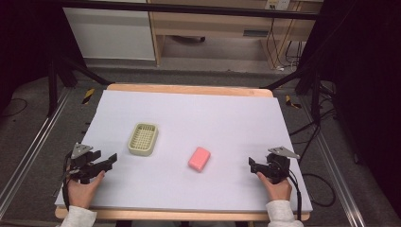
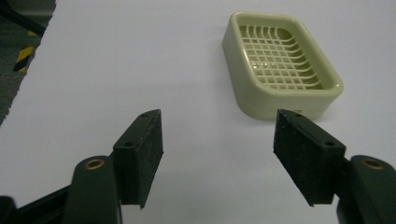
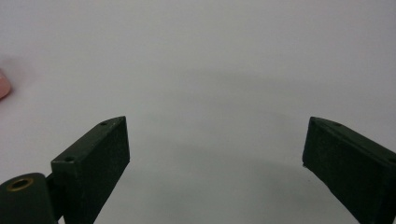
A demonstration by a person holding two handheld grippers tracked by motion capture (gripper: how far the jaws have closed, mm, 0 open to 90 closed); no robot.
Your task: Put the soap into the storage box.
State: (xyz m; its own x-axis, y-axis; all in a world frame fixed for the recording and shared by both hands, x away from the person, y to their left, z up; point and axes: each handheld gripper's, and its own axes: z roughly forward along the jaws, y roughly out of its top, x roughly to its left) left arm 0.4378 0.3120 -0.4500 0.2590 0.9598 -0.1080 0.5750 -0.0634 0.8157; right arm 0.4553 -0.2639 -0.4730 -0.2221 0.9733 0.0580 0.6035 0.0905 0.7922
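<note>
A cream soap dish (image 1: 143, 138) with a grid bottom lies empty on the white table, left of centre. In the left gripper view the soap dish (image 2: 280, 63) sits ahead and to the right of the jaws. A pink soap bar (image 1: 199, 159) lies flat near the middle, apart from the dish; its edge (image 3: 3, 84) shows at the left border of the right gripper view. My left gripper (image 1: 112, 160) rests at the table's front left, open and holding nothing (image 2: 217, 147). My right gripper (image 1: 252, 164) is at the front right, open wide with nothing between its jaws (image 3: 215, 158).
The white table top (image 1: 227, 118) ends in a wooden edge at the back. Dark frame struts and cables stand off both sides, and a wooden cabinet (image 1: 213, 23) is behind the table.
</note>
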